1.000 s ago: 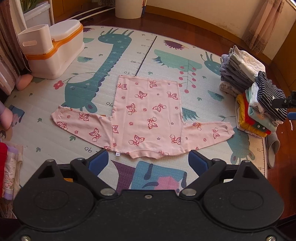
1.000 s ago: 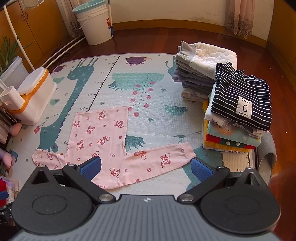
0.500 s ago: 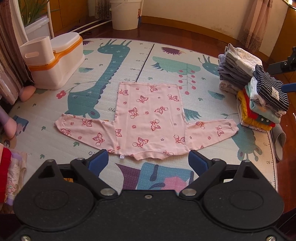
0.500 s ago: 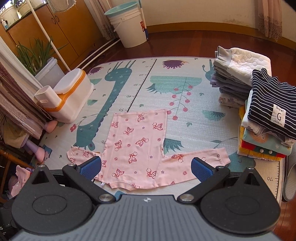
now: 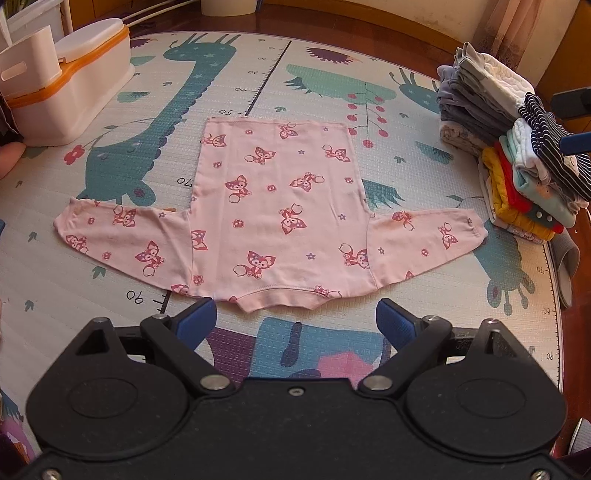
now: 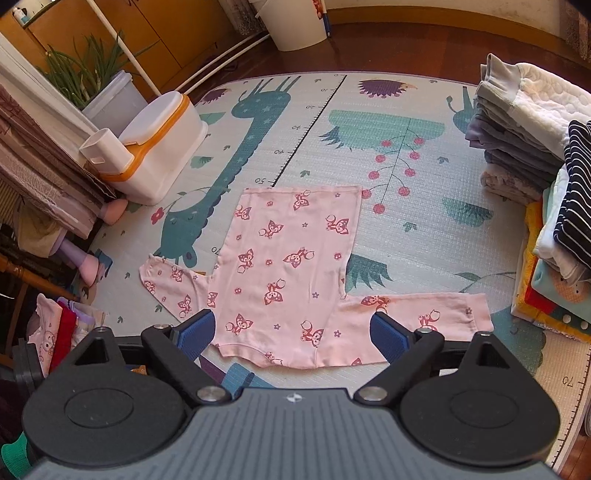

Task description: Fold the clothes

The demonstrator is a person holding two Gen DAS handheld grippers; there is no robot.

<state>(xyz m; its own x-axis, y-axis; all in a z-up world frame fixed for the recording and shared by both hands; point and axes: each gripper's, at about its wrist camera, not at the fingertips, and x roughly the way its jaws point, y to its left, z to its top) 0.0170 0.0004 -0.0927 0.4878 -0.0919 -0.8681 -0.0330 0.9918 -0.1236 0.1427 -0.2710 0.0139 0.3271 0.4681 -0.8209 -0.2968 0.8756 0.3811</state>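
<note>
The pink shirt (image 5: 277,214) lies flat at 12 o'clock of both empty, wide-open tongs, left (image 5: 295,325) and right (image 6: 291,332), sleeves running 9-to-3, the right nearer the 3 o'clock sleeve (image 6: 424,310).

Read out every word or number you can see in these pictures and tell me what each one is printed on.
"50", "70", "90": beside the ruler line printed on the animal-pattern foam play mat, by the pink fox-print long-sleeved top.
"40", "30": further up that ruler.
"70", "80", "90": the mat's right edge scale.
Label on the navy-and-white striped top in the folded pile: hidden.
White bucket sticker: too blurred to read.
</note>
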